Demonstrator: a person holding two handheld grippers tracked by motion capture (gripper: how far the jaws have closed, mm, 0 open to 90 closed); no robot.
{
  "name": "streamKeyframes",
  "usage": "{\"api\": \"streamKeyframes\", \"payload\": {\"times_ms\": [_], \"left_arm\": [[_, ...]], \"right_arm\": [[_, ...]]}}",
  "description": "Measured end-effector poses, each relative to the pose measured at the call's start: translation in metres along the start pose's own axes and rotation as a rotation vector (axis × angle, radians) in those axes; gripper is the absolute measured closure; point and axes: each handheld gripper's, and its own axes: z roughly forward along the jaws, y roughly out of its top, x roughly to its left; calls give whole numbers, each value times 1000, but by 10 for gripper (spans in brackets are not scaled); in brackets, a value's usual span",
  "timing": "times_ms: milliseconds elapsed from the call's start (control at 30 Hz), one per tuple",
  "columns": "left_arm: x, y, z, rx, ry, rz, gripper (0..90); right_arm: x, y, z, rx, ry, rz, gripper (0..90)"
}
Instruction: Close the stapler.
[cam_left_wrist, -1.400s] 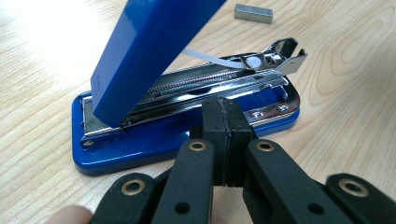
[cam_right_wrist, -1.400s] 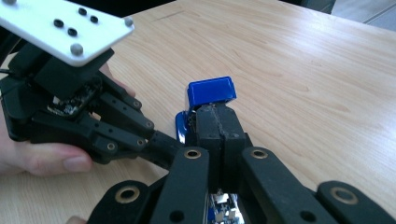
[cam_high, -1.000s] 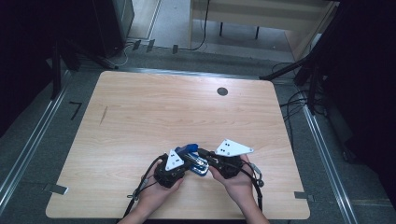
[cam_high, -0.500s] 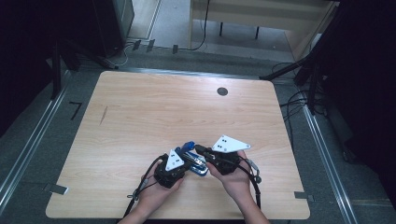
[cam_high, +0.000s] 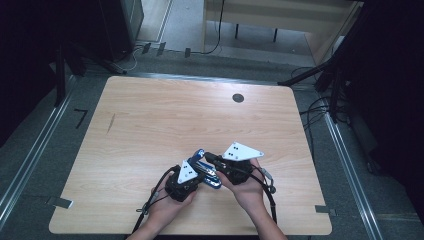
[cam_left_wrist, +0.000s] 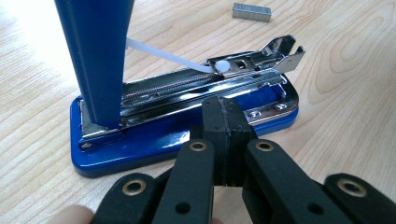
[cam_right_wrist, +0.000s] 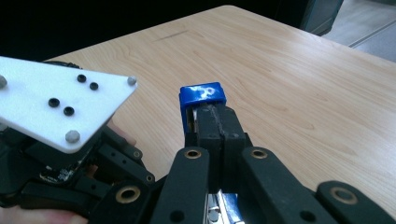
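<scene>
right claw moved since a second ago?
Yes, slightly. In the high view the right claw and its grey plate shifted toward the table's near edge.

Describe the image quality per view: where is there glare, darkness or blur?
High view: table evenly lit, surroundings dark. Left gripper view: blue stapler sharp with glossy highlights on its base, top-left wood washed out. Right gripper view: stapler lid's end glares, nearby jaws soft, background black.

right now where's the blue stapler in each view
High view: the blue stapler lies near the table's front edge, between the two grippers.
Left gripper view: it sits centre frame, lid raised, just beyond the shut jaws.
Right gripper view: its raised blue lid tip stands above the shut jaws.
Shared landmark: the wooden table.
</scene>
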Motion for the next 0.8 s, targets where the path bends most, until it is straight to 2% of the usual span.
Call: {"api": "streamKeyframes", "payload": {"times_ms": [800], "left_arm": [[0, 0, 0, 1, 5, 6, 900]], "right_arm": [[4, 12, 18, -20, 21, 1, 900]]}}
